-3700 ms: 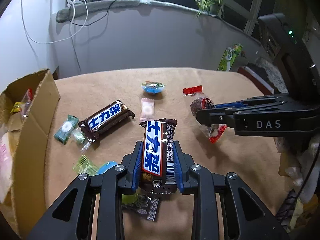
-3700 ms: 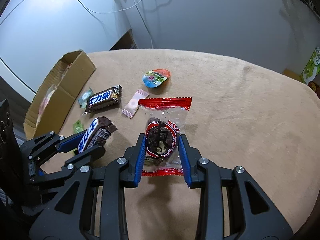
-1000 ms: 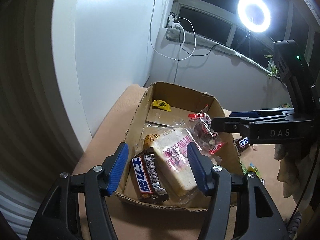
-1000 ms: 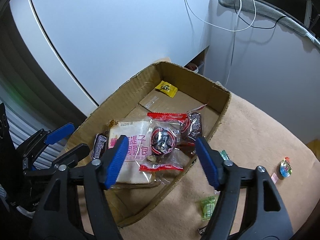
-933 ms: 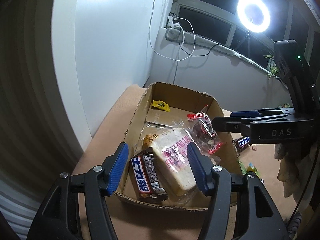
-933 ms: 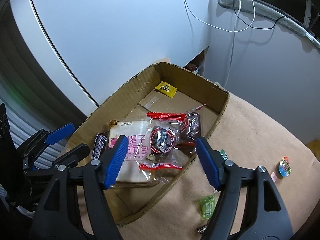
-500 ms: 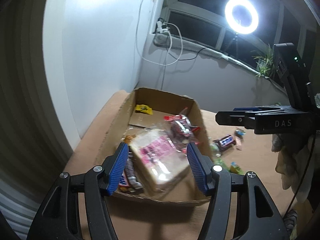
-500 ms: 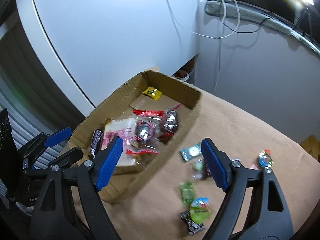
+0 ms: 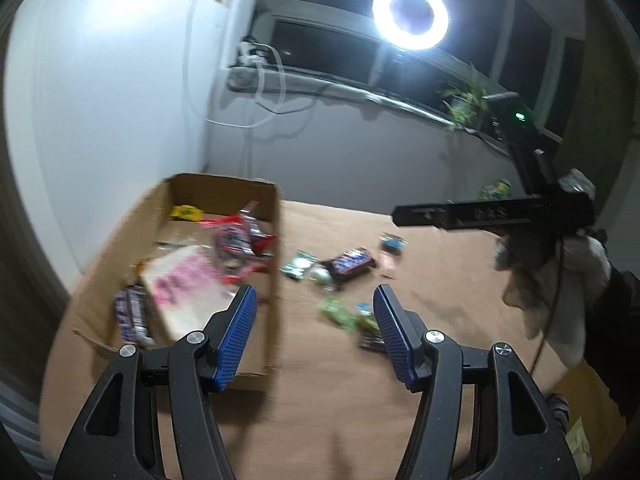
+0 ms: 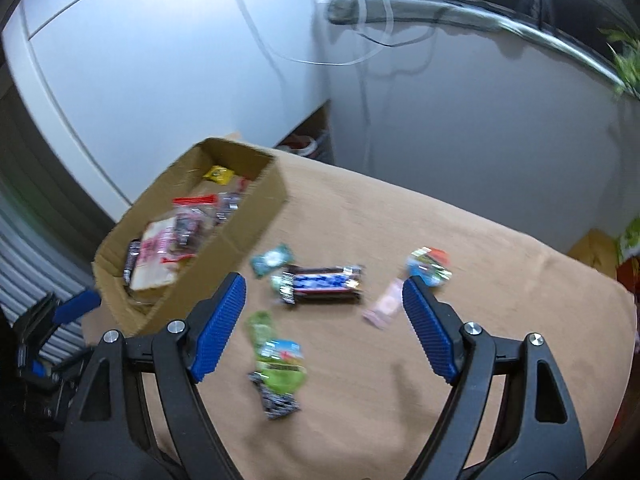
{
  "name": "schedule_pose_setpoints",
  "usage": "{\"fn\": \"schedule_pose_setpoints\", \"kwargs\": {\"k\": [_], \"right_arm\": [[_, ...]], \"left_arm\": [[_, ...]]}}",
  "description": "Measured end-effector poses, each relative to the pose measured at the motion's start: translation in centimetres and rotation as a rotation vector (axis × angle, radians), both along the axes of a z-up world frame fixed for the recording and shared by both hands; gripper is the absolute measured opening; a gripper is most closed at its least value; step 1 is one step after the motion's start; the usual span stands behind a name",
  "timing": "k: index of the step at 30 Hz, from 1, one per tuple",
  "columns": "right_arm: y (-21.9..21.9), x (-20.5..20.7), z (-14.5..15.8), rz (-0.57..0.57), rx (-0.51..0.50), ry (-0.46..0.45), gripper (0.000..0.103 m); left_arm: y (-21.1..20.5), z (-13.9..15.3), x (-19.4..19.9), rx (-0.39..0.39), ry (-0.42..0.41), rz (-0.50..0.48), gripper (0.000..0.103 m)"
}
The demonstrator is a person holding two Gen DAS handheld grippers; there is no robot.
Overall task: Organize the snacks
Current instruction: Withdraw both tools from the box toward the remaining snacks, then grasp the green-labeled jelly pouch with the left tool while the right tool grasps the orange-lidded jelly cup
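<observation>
Table [image 10: 460, 240] under a tan cloth takes up most of the room here, and it is where the loose snacks lie. Cardboard box [image 10: 256, 224] sits at its left edge against the white wall, open at the top, likely so snacks can be dropped in from above; it already holds a bread pack [image 9: 188, 284], red-sealed clear packets [image 9: 236, 236], a chocolate bar on end [image 9: 130, 314] and a small yellow sachet [image 9: 186, 211].

Left gripper [image 9: 316, 336] hangs just outside the box's near corner, jaws apart, nothing between the blue pads. Right gripper [image 10: 324, 328] hangs over the loose pile, jaws wide and empty (both look ready for a fresh pick, I judge).

Still on the cloth, beside the box: a wrapped chocolate bar [image 10: 322, 283], a green pouch [image 10: 280, 364] lying over a dark wrapper [image 10: 276, 400], a teal candy [image 10: 272, 259], a jelly cup [image 10: 428, 266] and a pink sachet [image 10: 386, 304]. They are scattered close together, near the box wall, so carries stay short. Frames are blurry; small labels unreadable.
</observation>
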State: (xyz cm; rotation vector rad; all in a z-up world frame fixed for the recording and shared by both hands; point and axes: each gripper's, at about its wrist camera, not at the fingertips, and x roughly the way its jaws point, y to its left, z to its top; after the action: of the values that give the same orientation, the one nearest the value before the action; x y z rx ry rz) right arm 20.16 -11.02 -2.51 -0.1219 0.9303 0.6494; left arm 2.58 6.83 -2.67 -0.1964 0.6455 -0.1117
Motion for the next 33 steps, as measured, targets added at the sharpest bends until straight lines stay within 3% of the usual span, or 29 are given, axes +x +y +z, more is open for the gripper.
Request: {"fn": "schedule_pose_setpoints", "kwargs": {"k": [13,27,33], "right_arm": [[-4.9,4.7,-3.5,-0.115,0.0,0.082,0.083],[-2.5,8.9,-7.9,-0.135,-0.037,0.177,0.083],[-0.9,10.0,-9.2,-0.139,-0.085,0.191,0.073]], "left_arm": [[-7.0,-3.2,2.7,-0.008,0.086,-0.151,0.06],[-8.0,-8.6,8.3,0.057,0.23,-0.161,0.057],[-8.4,-9.4,9.1,0.07,0.241,-0.165,0.052]]}}
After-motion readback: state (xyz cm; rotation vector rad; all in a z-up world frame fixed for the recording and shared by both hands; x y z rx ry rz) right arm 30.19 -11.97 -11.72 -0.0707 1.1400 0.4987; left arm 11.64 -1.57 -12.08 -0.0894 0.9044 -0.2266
